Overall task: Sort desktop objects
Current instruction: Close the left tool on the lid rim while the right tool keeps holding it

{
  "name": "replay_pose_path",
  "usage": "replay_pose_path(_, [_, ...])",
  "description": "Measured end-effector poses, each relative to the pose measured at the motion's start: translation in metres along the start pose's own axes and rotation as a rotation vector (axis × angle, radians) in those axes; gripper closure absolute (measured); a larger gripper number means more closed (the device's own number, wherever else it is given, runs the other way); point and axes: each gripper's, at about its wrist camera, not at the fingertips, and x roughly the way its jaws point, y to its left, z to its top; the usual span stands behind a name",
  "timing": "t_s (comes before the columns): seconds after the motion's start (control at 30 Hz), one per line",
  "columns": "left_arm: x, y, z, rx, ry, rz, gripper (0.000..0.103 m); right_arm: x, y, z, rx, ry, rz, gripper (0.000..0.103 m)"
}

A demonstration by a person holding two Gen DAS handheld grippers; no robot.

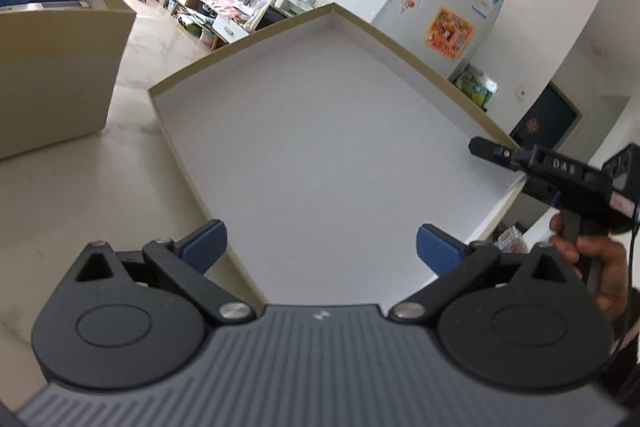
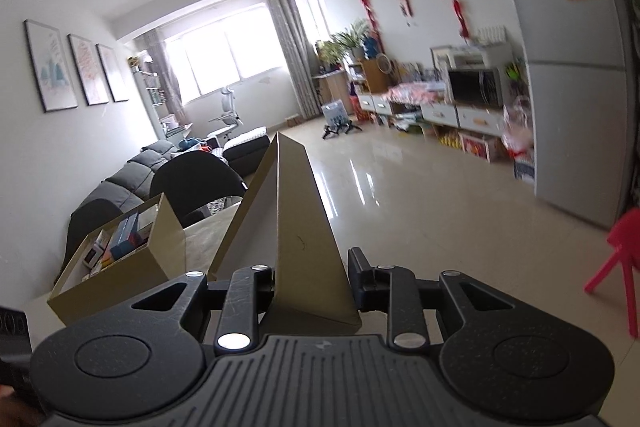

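A wide, shallow gold box lid with a white inside lies open side up in front of my left gripper, which is open and empty just over its near edge. My right gripper reaches in at the lid's right rim. In the right wrist view that rim's wall stands between the fingers of my right gripper; the left finger touches it, and a small gap shows at the right finger. A deep gold box holding several small boxes stands to the left; it also shows in the right wrist view.
Both boxes rest on a pale marble-look table. Dark chairs stand behind the table. A fridge and a red plastic chair are off to the right, across an open tiled floor.
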Motion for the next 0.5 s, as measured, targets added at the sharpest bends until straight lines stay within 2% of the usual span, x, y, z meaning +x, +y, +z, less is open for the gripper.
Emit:
replay_pose_path(0.13, [0.0, -0.001, 0.011, -0.039, -0.017, -0.046, 0.007, -0.009, 0.016, 0.008, -0.08, -0.028, -0.004, 0.072])
replay_pose_path(0.3, [0.002, -0.014, 0.038, -0.077, -0.049, -0.139, 0.01, -0.021, 0.035, 0.018, -0.179, -0.062, -0.01, 0.072])
replay_pose_path(0.37, [0.006, -0.02, 0.049, -0.095, -0.056, -0.176, 0.012, -0.015, 0.069, -0.004, -0.21, -0.069, -0.005, 0.072])
replay_pose_path(0.5, [0.014, -0.033, 0.068, -0.136, -0.058, -0.232, 0.016, -0.017, 0.081, -0.005, -0.253, -0.086, 0.0, 0.072])
